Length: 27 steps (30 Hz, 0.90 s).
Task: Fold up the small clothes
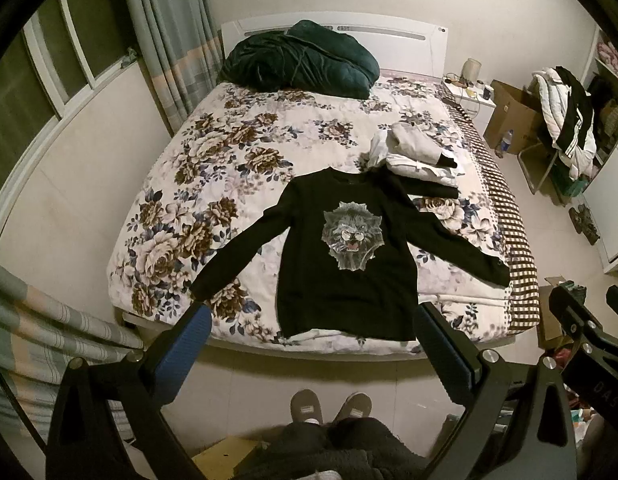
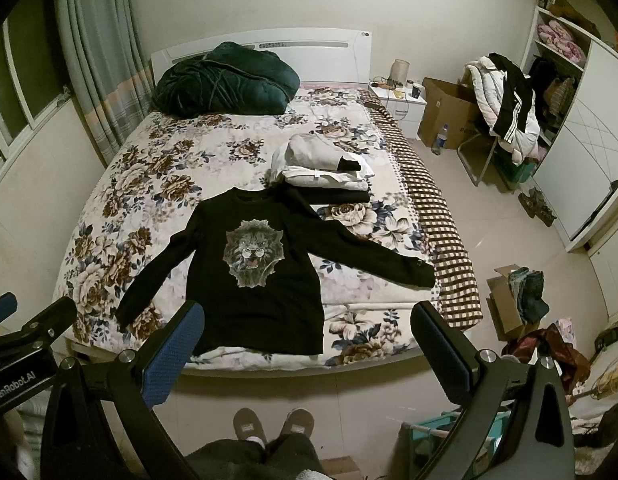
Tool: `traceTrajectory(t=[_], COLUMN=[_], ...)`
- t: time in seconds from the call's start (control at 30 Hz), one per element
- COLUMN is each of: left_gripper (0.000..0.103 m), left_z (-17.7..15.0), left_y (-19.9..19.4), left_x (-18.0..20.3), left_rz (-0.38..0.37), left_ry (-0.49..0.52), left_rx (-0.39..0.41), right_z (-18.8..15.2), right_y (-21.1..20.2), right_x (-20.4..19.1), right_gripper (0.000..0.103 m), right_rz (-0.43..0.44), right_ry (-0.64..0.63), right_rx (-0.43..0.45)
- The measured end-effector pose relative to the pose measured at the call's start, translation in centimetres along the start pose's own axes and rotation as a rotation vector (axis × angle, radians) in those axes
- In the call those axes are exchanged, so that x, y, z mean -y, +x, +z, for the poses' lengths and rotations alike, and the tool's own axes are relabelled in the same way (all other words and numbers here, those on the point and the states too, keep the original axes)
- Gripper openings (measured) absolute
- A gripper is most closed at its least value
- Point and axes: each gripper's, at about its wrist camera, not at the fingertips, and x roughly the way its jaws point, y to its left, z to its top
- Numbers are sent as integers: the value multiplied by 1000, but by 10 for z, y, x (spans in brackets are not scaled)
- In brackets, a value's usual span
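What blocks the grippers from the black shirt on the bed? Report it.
Nothing visible does. The black shirt lies flat, sleeves spread, at the bed's near edge. The left gripper and right gripper hang open above the floor before it. The folded pile lies beyond.

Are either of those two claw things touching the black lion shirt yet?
Apart. Both wrist views show the left gripper and right gripper open, held above the floor short of the bed, with the black shirt lying untouched.

Bed (image 1: 181, 184) with floral cover: black long-sleeved lion-print shirt (image 1: 341, 280) spread flat near foot; folded clothes stack (image 1: 417, 152) beside its collar; dark green quilt (image 1: 301, 60) at headboard.
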Motion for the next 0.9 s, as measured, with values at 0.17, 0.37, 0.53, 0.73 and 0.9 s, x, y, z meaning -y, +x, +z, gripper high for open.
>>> traceTrajectory(t=[0.17, 0.37, 0.53, 0.73, 0.9], left_gripper=[103, 103, 103, 103, 103], left_z=[0, 0, 0, 0, 11], left_y=[0, 0, 0, -1, 1], left_x=[0, 0, 0, 0, -9], left_rz=[-2, -1, -3, -3, -3], left_ry=[-2, -1, -1, -3, -2], left_rx=[1, 2, 2, 3, 3], right_z=[2, 5, 8, 12, 15], right_y=[2, 4, 6, 8, 11], right_x=[-1, -3, -5, -7, -9], right_gripper=[103, 103, 103, 103, 103], right_rz=[0, -2, 0, -3, -3], right_ry=[0, -1, 1, 1, 2], right_rx=[-1, -2, -3, -5, -6])
